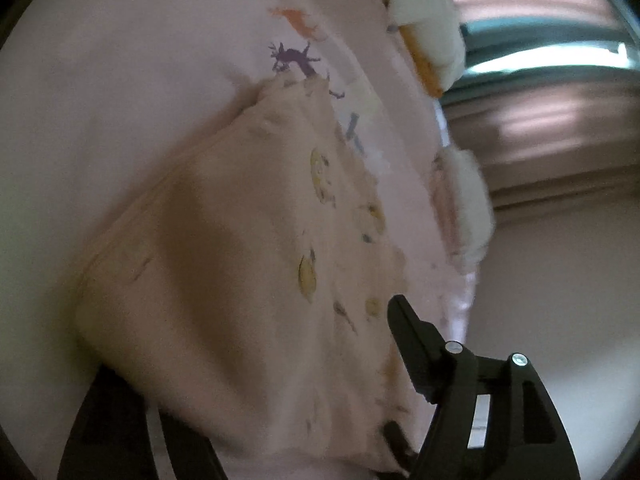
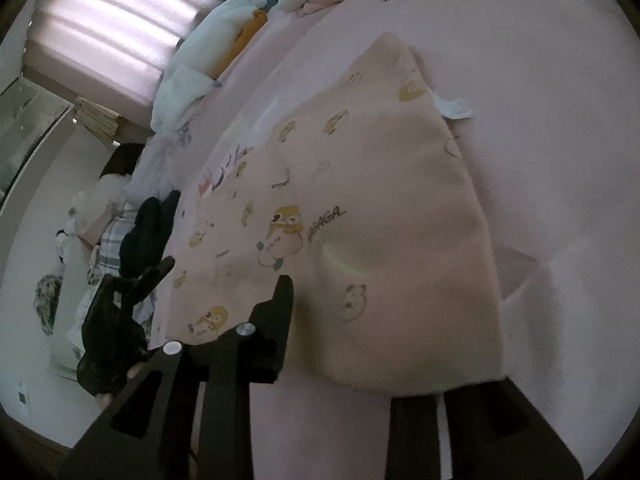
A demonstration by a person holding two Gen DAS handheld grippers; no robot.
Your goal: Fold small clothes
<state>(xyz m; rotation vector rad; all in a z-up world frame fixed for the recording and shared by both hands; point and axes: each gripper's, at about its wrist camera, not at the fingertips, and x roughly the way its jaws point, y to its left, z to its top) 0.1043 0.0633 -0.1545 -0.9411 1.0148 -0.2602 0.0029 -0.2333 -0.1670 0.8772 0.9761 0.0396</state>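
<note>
A small peach garment [image 1: 224, 264] printed with yellow cartoon figures lies folded on the pink bedsheet [image 1: 120, 80]. My left gripper [image 1: 248, 340] is open wide. Its right finger [image 1: 408, 328] rests by the garment's edge, and the cloth drapes over the left finger. In the right wrist view the same garment [image 2: 400, 220] spreads ahead, with a white label [image 2: 452, 108] at its far edge. My right gripper [image 2: 352, 340] stands open. Its left finger [image 2: 280, 304] sits over the near hem, and the cloth hides the tip of the right one.
White plush toys [image 1: 432, 20] lie along the bed's edge, also seen as plush toys [image 2: 216, 40] in the right wrist view. A heap of other clothes [image 2: 104, 232] sits at the left, with a black gripper-like shape [image 2: 120, 312] before it. Striped curtains [image 2: 112, 32] hang behind.
</note>
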